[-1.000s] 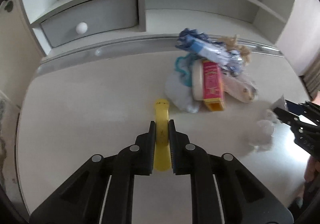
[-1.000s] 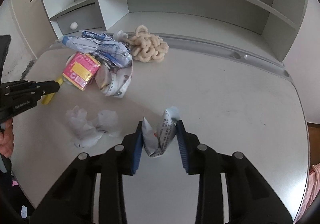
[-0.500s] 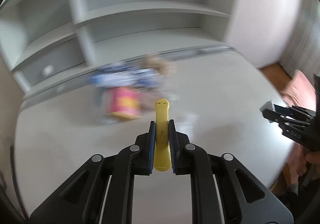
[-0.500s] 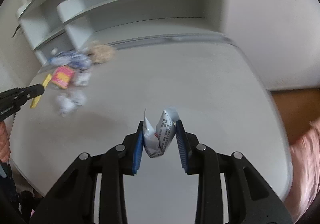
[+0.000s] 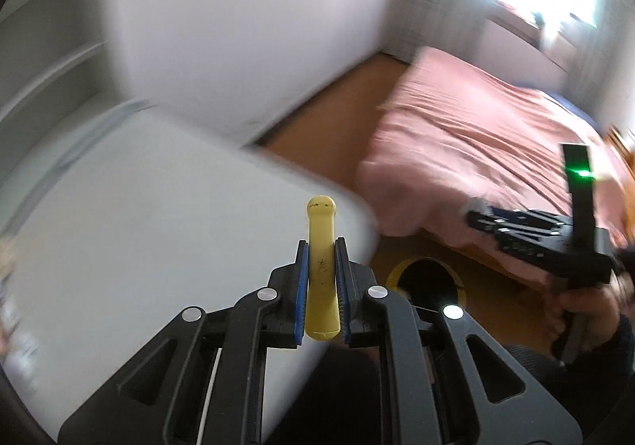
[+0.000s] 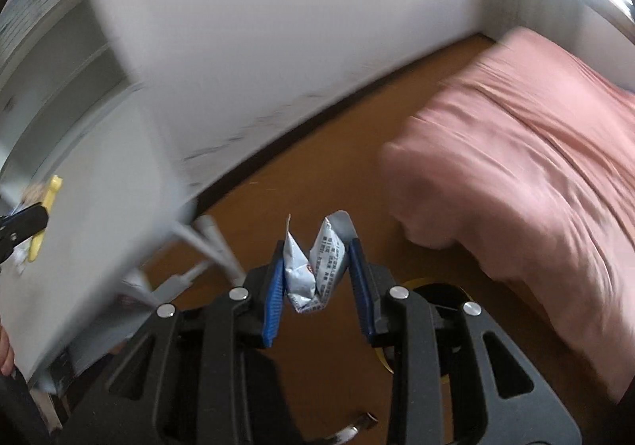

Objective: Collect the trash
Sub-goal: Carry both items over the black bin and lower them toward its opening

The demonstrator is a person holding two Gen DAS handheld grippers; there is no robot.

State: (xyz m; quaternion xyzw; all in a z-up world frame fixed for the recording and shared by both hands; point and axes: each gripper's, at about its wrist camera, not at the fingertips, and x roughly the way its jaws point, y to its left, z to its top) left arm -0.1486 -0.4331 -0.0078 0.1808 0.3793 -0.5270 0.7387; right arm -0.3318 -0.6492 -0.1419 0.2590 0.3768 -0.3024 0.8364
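Observation:
My left gripper point(image 5: 320, 250) is shut on a yellow plastic stick point(image 5: 320, 242) and holds it above the right edge of the white desk point(image 5: 139, 226). My right gripper point(image 6: 317, 250) is shut on a crumpled silver wrapper point(image 6: 315, 270) and holds it above the wooden floor. A bin with a yellow rim and dark inside point(image 5: 426, 278) stands on the floor beside the desk; it also shows in the right wrist view point(image 6: 440, 292), partly hidden behind my right gripper. The right gripper shows in the left wrist view point(image 5: 476, 212); the left gripper shows in the right wrist view point(image 6: 43, 212).
A bed with a pink cover point(image 6: 535, 167) stands to the right. A white wall point(image 6: 278, 28) runs behind the brown floor point(image 6: 317, 167). White desk legs point(image 6: 214, 246) stand at the desk's corner. Both views are blurred by motion.
Both grippers have swung right, away from the trash pile on the desk, towards the floor, bed and bin. Each still holds its item.

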